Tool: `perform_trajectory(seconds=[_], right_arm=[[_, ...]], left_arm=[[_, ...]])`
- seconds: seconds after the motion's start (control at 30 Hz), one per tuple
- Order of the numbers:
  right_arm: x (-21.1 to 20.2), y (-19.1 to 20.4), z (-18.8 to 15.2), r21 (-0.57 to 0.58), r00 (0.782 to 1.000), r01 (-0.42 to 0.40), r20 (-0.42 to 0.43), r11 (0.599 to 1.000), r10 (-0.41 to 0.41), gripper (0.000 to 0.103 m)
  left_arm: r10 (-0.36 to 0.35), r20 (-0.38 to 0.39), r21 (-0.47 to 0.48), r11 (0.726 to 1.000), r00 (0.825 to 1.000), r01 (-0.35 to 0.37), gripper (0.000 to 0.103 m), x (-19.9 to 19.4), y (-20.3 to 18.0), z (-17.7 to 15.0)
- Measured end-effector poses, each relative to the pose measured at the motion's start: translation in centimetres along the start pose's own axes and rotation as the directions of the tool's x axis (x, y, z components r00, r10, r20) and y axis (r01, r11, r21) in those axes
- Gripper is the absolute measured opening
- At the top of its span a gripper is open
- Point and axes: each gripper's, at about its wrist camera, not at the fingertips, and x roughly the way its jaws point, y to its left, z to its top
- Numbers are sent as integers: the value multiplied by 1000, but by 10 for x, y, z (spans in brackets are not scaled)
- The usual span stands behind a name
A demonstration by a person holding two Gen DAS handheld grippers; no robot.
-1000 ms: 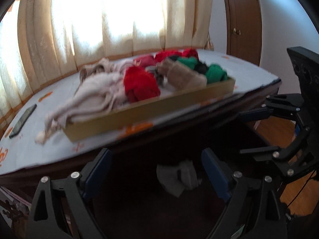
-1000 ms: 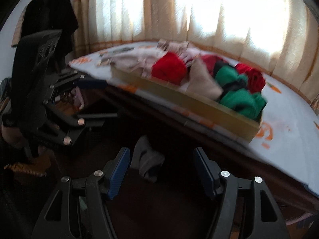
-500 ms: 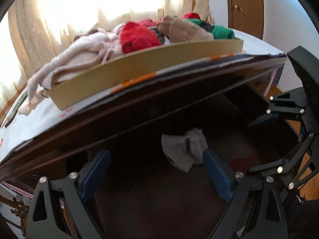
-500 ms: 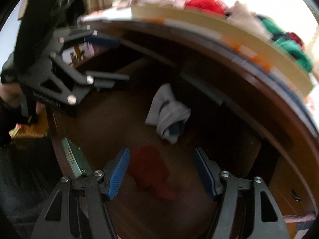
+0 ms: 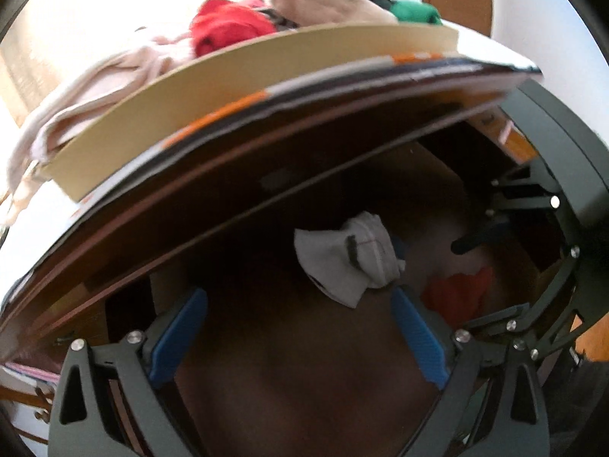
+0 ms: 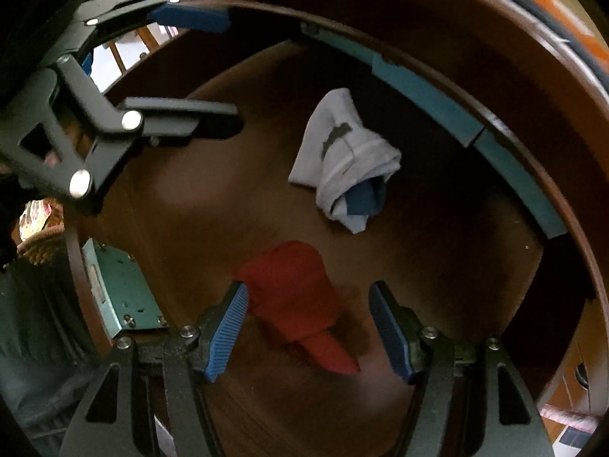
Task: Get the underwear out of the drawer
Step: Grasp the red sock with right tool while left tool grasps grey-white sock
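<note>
An open dark wooden drawer [image 6: 213,175] holds two pieces of underwear. A crumpled white piece [image 5: 348,261] with a blue inner fold lies toward the back; it also shows in the right wrist view [image 6: 344,156]. A red piece [image 6: 297,297] lies nearer the front; it also shows in the left wrist view [image 5: 462,293]. My right gripper [image 6: 306,327] is open, its fingers on either side of the red piece just above it. My left gripper [image 5: 298,337] is open and empty, in front of the white piece.
Above the drawer, a tabletop carries a tan tray [image 5: 243,87] piled with red, beige, pink and green clothes. The other gripper appears at each view's side: the right one [image 5: 533,251] in the left wrist view, the left one [image 6: 114,114] in the right wrist view. A metal lock plate [image 6: 118,289] sits on the drawer front.
Both grippers dropped from table height into the drawer. The right one moved over the red piece, the left one closer to the white piece. Both stayed open.
</note>
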Motion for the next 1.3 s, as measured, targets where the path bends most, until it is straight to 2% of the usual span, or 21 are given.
perform_trajectory(seconds=[0.1, 0.37, 0.43, 0.53, 0.57, 0.67, 0.87, 0.97, 1.2, 1.3], right_arm=[[7, -2, 3, 6, 999, -29, -34, 1000, 30, 68], [29, 2, 12, 8, 987, -85, -138, 996, 85, 62], [31, 4, 14, -3, 985, -94, -147, 996, 93, 55], [35, 10, 15, -22, 981, -122, -156, 992, 117, 39], [34, 14, 15, -30, 982, -124, -147, 992, 119, 32], [28, 17, 13, -31, 990, -99, -105, 995, 96, 27], [14, 4, -4, 18, 997, -73, -36, 997, 74, 27], [13, 12, -6, 50, 999, -44, -6, 998, 44, 27], [9, 8, -11, 94, 993, -107, 58, 990, 102, 27], [6, 4, -13, 117, 988, -145, 77, 982, 137, 27]], left_arm=[[-12, -21, 47, 999, 1000, 13, 99, 7, -11, 4], [-15, -57, 92, 996, 998, 20, 99, 21, -24, 13], [-13, -61, 100, 995, 998, 19, 99, 23, -28, 15], [-26, -68, 97, 995, 997, 33, 99, 25, -29, 15], [-24, -69, 100, 995, 997, 31, 99, 26, -30, 16], [-26, -68, 107, 994, 997, 34, 99, 28, -32, 20], [-30, -88, 127, 991, 996, 41, 99, 35, -45, 27], [-50, -109, 127, 990, 993, 64, 99, 41, -54, 32], [-5, -152, 205, 978, 988, 36, 95, 61, -76, 42], [36, -159, 253, 967, 987, 6, 93, 66, -84, 51]])
